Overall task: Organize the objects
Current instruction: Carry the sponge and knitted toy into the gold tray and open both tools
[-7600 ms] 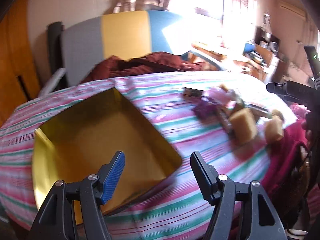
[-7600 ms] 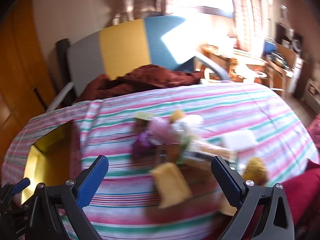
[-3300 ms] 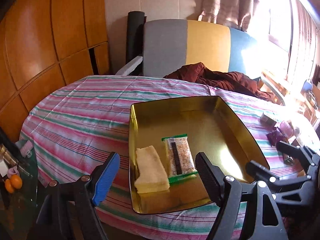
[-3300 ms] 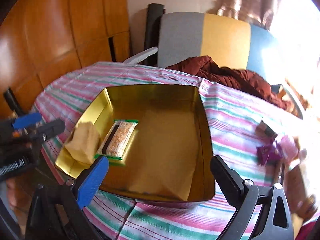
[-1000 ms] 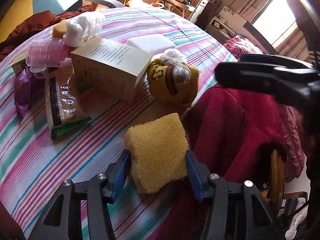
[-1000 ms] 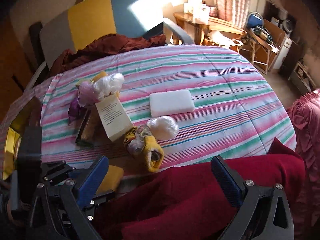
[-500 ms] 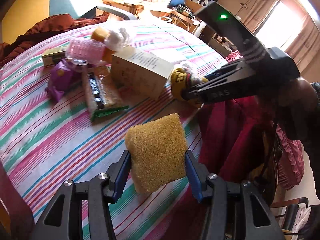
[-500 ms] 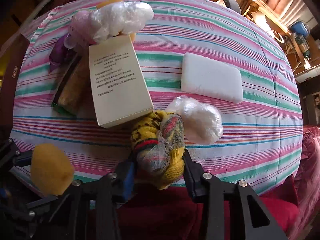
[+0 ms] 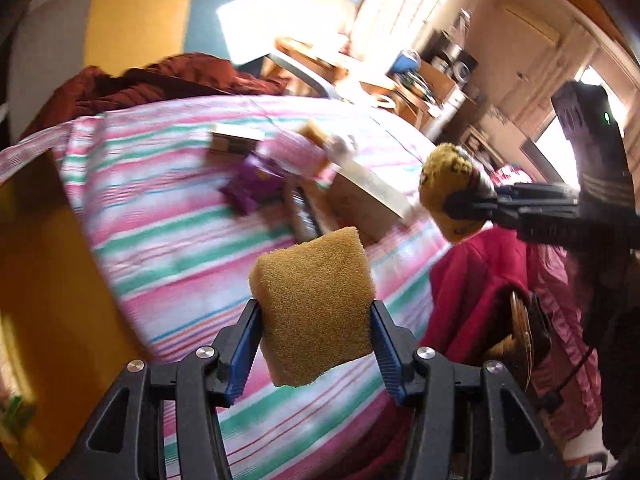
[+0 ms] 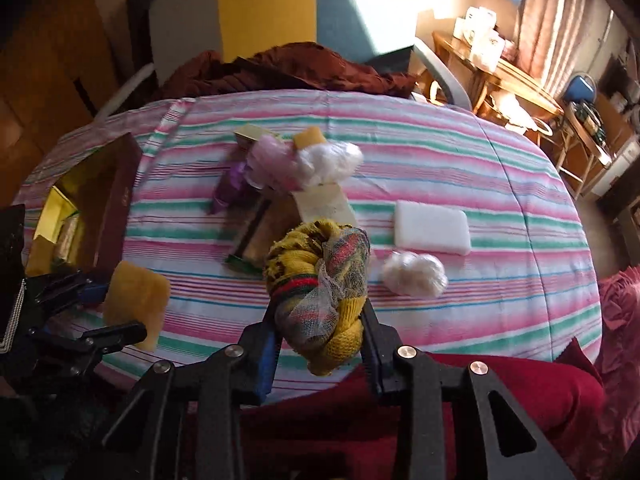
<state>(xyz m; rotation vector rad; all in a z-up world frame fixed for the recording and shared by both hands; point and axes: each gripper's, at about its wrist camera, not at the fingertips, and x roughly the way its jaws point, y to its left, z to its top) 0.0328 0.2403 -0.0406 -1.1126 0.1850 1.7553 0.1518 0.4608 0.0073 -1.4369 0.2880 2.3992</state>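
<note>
While my left gripper (image 9: 314, 344) pinches the yellow sponge (image 9: 314, 312) above the striped tablecloth (image 10: 440, 148), my right gripper (image 10: 320, 340), jaws just closing, clamps the knitted bundle (image 10: 320, 284). Near it: white pad (image 10: 431, 227), plastic wad (image 10: 414, 272), cream box (image 10: 322, 200), snack packet (image 10: 256, 240). Gold tin (image 10: 52, 208) far left. Red cloth (image 10: 460, 384) drapes the near edge.
</note>
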